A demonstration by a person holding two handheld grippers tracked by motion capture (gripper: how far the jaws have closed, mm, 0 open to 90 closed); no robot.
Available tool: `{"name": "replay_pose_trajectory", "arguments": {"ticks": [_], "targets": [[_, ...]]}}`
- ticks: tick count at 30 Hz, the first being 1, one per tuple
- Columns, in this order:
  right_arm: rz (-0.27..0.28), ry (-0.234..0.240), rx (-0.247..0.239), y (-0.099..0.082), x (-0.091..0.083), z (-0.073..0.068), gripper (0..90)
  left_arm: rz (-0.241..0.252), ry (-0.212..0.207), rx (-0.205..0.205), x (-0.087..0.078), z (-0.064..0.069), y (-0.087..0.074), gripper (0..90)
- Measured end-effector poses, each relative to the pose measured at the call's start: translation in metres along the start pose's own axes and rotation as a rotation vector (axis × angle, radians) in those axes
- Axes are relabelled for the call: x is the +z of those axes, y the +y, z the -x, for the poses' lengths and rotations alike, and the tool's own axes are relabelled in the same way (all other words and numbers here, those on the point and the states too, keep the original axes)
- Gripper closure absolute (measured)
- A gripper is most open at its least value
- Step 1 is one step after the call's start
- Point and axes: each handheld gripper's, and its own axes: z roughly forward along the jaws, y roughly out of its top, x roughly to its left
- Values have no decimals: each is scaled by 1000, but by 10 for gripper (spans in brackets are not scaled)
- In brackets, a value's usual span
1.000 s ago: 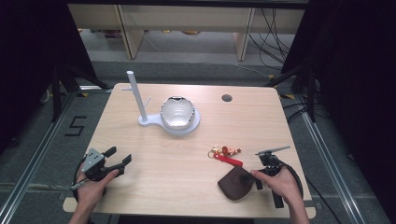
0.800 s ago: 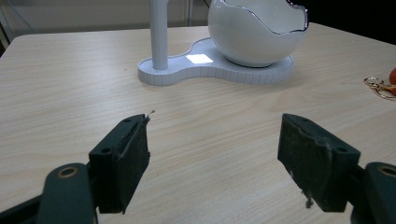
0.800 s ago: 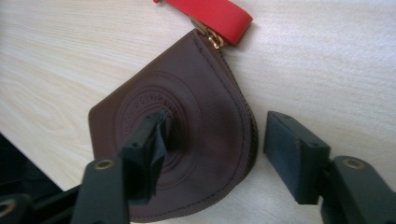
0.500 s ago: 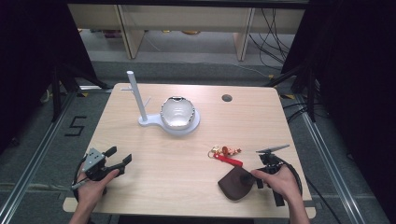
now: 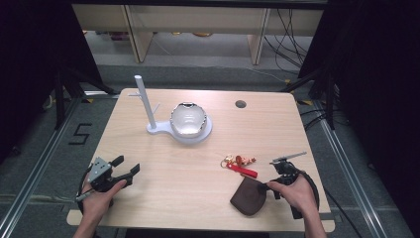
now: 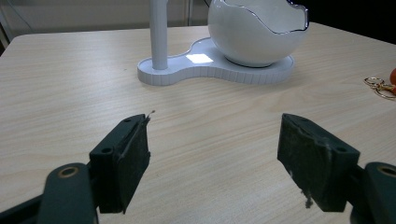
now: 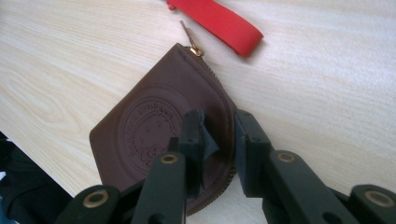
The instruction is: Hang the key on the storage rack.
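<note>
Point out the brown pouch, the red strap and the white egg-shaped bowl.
brown pouch [image 7: 149, 121]: right gripper view, on its embossed round seal.
red strap [image 7: 224, 23]: right gripper view, mid-length of the band.
white egg-shaped bowl [image 6: 254, 37]: left gripper view, on its outer front wall.

Brown leather zip pouch flat near table's front edge, red strap just beyond.

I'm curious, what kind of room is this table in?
Probably a lab or recording room: a lone wooden table ringed by black curtains, loose cables on the floor, and a taped number.
</note>
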Motion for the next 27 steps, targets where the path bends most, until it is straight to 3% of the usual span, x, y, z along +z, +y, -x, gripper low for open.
{"name": "replay_pose_trajectory", "arguments": {"ticks": [2,3,8,10,13,16,22,23,24,26,27], "targets": [[8,4,-11,0,-2,-3,781,-3,2,0,0,0,0,241],[51,3,-76,1,-6,-8,801,-4,2,2,0,0,0,241],[95,-11,-115,3,-20,-25,831,-1,-1,1,-1,0,0,241],[166,-28,-181,4,-30,-36,853,1,-1,0,-1,0,0,241],[184,-54,-203,4,-36,-45,856,1,-2,0,-1,0,0,241],[175,-44,-184,3,-36,-49,859,2,-2,0,-1,0,0,241],[210,-70,-194,5,-41,-50,862,0,0,-1,-1,-1,0,241],[237,-65,-192,5,-41,-51,862,0,0,0,-1,0,0,241],[225,-71,-195,5,-44,-52,862,0,1,0,-1,0,0,241],[256,-68,-218,7,-47,-54,862,1,1,1,-1,0,0,241],[342,-74,-277,8,-47,-56,862,8,-4,-2,-1,0,0,241]]}}
